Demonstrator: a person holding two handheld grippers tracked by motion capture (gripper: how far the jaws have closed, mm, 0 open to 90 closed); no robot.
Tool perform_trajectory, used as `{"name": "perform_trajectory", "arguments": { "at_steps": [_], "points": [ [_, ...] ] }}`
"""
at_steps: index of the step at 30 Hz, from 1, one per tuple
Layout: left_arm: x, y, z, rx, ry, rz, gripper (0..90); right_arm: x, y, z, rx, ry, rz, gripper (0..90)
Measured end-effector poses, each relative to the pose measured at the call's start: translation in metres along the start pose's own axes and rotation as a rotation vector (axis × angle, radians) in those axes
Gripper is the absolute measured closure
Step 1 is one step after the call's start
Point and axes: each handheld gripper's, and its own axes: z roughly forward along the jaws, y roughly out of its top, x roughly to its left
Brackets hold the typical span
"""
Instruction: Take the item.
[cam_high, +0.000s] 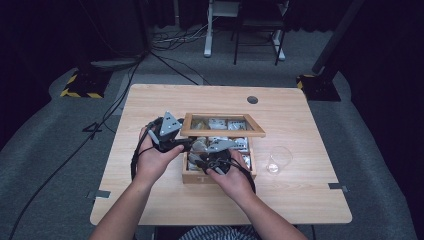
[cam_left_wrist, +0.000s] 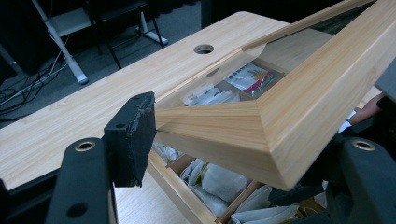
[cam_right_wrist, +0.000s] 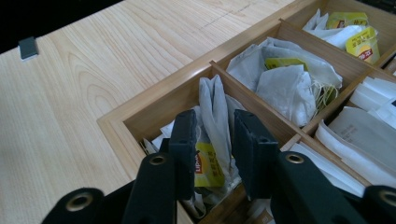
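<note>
Dark curtains and grey carpet are ringing a pale wooden table (cam_high: 150, 100), where a compartmented wooden tea box (cam_right_wrist: 116, 122) is sitting beside a clear glass (cam_high: 278, 159). The left gripper (cam_left_wrist: 210, 140) is pinching the glass-paned lid (cam_left_wrist: 299, 102), holding it raised. The right gripper (cam_right_wrist: 212, 140) is reaching into the corner compartment, its jaws flanking an upright tea bag (cam_right_wrist: 215, 119), seemingly not yet pressing. Light, soft and tearable, the bag is probably best pinched gently at its upper fold.

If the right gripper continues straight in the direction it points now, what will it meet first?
Most likely the white tea bag standing upright between the right gripper jaws, in the corner compartment of the wooden box. Behind it probably comes the compartment floor, though depth is unclear.
</note>
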Motion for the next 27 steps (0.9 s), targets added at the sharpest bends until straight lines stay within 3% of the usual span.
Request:
{"name": "perform_trajectory", "arguments": {
  "at_steps": [12, 27],
  "points": [
    [0.000, 0.000, 0.000, 0.000, 0.000, 0.000, 34.6, -0.001, 0.001, 0.001, 0.049, -0.006, -0.033, 90.0],
    [0.001, 0.000, 0.000, 0.002, -0.002, 0.003, 34.4, 0.001, 0.005, -0.025, -0.042, 0.024, 0.001, 90.0]
  ]
}}
